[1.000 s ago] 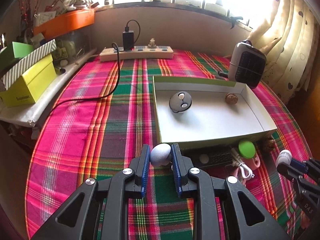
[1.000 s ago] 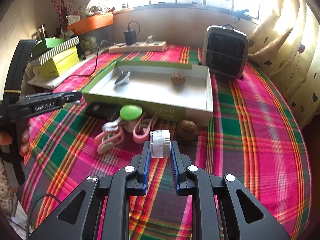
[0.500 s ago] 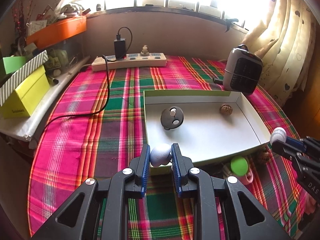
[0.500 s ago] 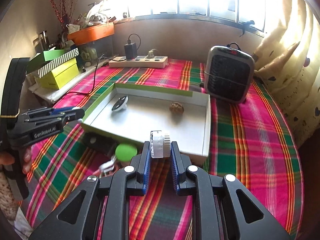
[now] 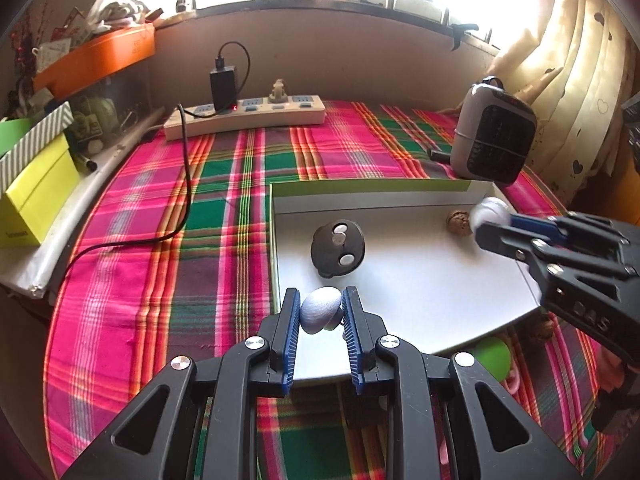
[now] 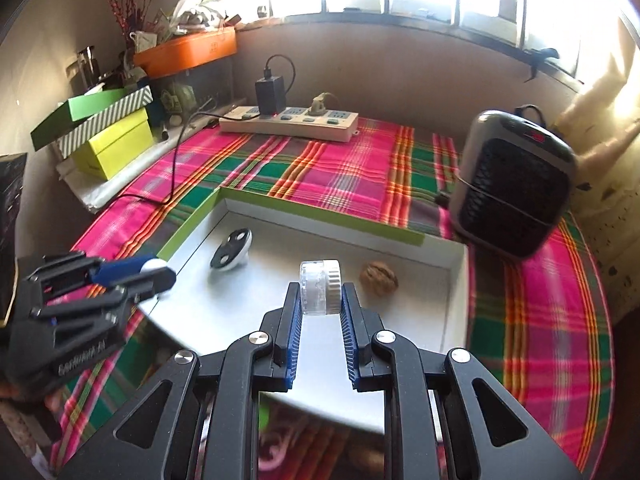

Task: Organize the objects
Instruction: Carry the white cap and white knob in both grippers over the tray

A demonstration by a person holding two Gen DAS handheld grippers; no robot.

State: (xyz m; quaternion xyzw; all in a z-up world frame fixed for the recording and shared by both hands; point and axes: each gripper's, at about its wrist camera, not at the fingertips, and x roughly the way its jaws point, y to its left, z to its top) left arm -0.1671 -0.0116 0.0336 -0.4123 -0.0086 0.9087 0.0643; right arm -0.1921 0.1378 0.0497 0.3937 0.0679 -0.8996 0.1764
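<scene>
A plaid tablecloth [image 5: 168, 264] in pink, green and orange is covering the table; on it a shallow white tray [image 5: 420, 292] with green outer walls is lying, and a black-and-white disc [image 5: 338, 249] and a walnut [image 5: 457, 222] are resting inside. Beyond the tray, a white power strip [image 5: 248, 116] with a black charger [image 5: 223, 84] is lying along the wall, a small grey heater [image 5: 494, 132] is standing at the far right, and stacked green and yellow boxes [image 6: 108, 136] are sitting at the left under a bright window. The left gripper [image 5: 321, 312] is hanging over the tray's near left corner, its jaws clamped on a pale blue egg-shaped object [image 5: 320, 309]. The right gripper [image 6: 320, 300] is hanging over the tray's near middle, its jaws pinching a clear, white-capped small jar [image 6: 320, 287].
</scene>
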